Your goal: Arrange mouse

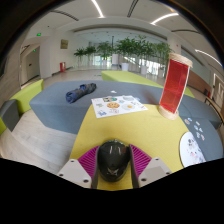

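Observation:
A black computer mouse (pixel 113 159) sits between my two fingers, its glossy back facing up. My gripper (pixel 113 163) is shut on it: both magenta pads (pixel 88 160) press against its sides. The mouse is held over the near part of a yellow table (pixel 140 125). I cannot tell whether it touches the tabletop.
A printed sheet with pictures (pixel 118 104) lies on the table beyond the mouse. A red upright stand (pixel 175 84) is at the far right of the table. A white mat with small items (pixel 192 148) lies to the right. A dark blue bag (pixel 80 94) lies on the floor beyond, left.

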`<state>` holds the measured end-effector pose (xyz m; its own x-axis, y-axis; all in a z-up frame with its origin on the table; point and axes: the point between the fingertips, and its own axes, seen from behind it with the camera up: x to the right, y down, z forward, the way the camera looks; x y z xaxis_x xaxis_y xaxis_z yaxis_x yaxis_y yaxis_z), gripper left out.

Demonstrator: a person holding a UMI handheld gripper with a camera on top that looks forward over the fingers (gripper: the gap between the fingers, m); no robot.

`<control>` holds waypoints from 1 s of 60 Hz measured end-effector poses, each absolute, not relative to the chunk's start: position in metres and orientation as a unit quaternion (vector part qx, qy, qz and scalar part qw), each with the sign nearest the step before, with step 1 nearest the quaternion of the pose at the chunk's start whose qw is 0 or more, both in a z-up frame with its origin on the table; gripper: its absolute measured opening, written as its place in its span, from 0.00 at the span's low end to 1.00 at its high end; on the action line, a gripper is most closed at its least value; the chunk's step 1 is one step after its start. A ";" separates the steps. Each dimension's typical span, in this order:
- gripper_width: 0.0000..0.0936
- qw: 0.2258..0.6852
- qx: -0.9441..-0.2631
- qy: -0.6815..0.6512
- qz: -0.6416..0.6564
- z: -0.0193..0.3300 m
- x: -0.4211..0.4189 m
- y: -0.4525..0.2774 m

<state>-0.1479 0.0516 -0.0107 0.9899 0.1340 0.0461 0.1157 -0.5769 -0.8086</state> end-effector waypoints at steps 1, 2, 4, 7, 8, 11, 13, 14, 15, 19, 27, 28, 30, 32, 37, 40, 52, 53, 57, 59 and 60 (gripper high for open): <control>0.49 0.455 -0.888 -0.070 0.013 -0.010 -0.149 0.051; 0.49 0.453 -0.889 -0.070 0.017 -0.010 -0.150 0.052; 0.49 0.452 -0.888 -0.074 0.028 -0.009 -0.152 0.052; 0.47 0.449 -0.889 -0.078 0.049 -0.004 -0.156 0.049; 0.47 0.450 -0.888 -0.077 0.055 0.000 -0.156 0.049; 0.47 0.466 -0.880 -0.069 0.064 0.022 -0.150 0.049; 0.47 0.480 -0.872 -0.068 0.066 0.042 -0.144 0.051; 0.47 0.488 -0.867 -0.067 0.068 0.053 -0.139 0.052; 0.47 0.497 -0.862 -0.066 0.070 0.065 -0.134 0.052; 0.47 0.529 -0.844 -0.064 0.065 0.110 -0.103 0.056; 0.47 0.571 -0.819 -0.061 0.002 0.157 -0.002 0.060; 0.47 0.570 -0.820 -0.058 -0.009 0.155 0.012 0.060; 0.47 0.563 -0.825 -0.051 -0.024 0.146 0.038 0.060; 0.47 0.549 -0.834 -0.046 -0.031 0.130 0.059 0.057; 0.47 0.517 -0.855 -0.010 -0.020 0.085 0.093 0.057; 0.47 0.497 -0.868 0.002 -0.002 0.059 0.099 0.056; 0.47 0.463 -0.887 0.000 0.011 0.013 0.114 0.064; 0.46 0.458 -0.889 0.002 0.015 0.009 0.114 0.064; 0.47 0.432 -0.902 0.003 0.026 -0.009 0.112 0.057; 0.47 0.444 -0.896 -0.005 0.021 -0.005 0.112 0.062; 0.47 0.441 -0.897 -0.008 0.018 -0.006 0.112 0.061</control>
<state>0.1123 0.0606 -0.0064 0.9992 0.0309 -0.0242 -0.0004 -0.6105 -0.7920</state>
